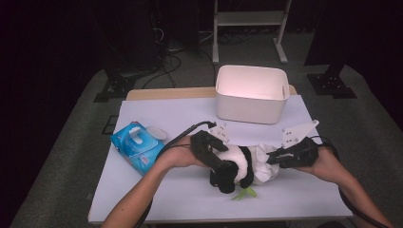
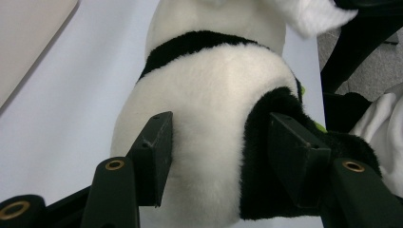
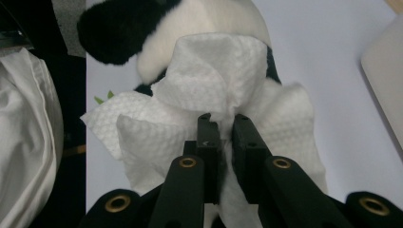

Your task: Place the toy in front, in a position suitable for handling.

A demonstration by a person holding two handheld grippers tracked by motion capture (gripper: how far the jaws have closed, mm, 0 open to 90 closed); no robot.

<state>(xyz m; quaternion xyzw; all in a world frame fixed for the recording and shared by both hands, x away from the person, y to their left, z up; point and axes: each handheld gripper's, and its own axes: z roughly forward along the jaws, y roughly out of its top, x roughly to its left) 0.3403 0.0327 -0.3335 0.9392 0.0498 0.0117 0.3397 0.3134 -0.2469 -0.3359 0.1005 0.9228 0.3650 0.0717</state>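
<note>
A table (image 1: 199, 111) with a pale lilac-white top carries everything; a strip of bare wood shows along its far edge. On it lie a white plastic bin (image 1: 252, 95) at the far side, a blue pack of wet wipes (image 1: 137, 147) near the left edge, and a panda plush toy (image 1: 235, 166) towards the front, with a small green leaf piece (image 1: 246, 193) just beside it.

Open bench (image 1: 190, 111) ahead of my hands, between them and the white bin (image 1: 252, 95) at the far edge. Blue wipes pack (image 1: 138, 147) blocks the left side, just beside my left forearm. Near edge is free apart from the green leaf bit (image 1: 244, 193) beside the plush panda (image 1: 235, 166).
</note>
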